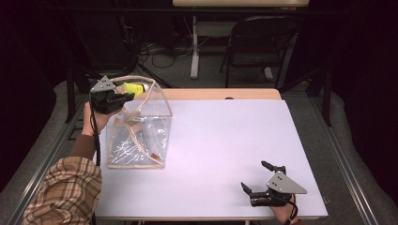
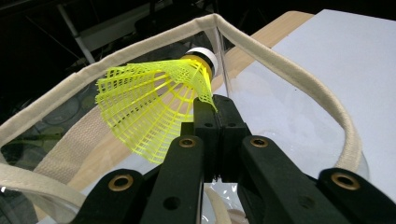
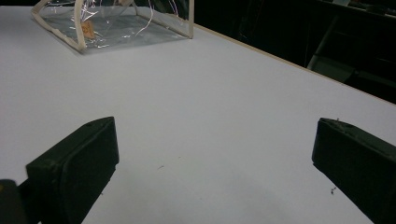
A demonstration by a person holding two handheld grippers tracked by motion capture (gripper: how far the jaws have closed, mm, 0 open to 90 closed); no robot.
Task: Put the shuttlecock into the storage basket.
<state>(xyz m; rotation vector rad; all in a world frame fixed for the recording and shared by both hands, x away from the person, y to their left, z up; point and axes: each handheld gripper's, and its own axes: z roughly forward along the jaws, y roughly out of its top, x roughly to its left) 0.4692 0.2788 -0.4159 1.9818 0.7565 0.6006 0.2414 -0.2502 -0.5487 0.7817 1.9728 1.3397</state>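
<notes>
Shuttlecock [image 2: 154, 105] update: the left gripper [image 2: 215, 105] has it pinched by the edge of its yellow mesh skirt, jaws clamped tight together on that thin plastic rim. It's held up over the open mouth of the clear bag [image 1: 141, 136], right around the cream fabric trim [image 2: 289, 70] that runs along the bag's top edge, above the table and not resting on anything.

Orientation-wise, in the left gripper view the long axis runs from lower left to upper right: the wide flared skirt opens toward the camera and to the left, and the white cork nose [image 2: 205, 56] points away, up and to the right toward the far corner of the bag's rim. In the high view the same shuttlecock [image 1: 133, 88] lies roughly level, nose aimed to the right across the bag opening, skirt end back at the left gripper [image 1: 123, 97].

The bag sits on the left part of the white table [image 1: 225, 140], standing partly open with its sides slumped.

Right gripper [image 1: 253, 177] is down at the near right corner of the table, well apart from the bag, jaws spread wide with nothing between them, just bare tabletop in the right gripper view.
</notes>
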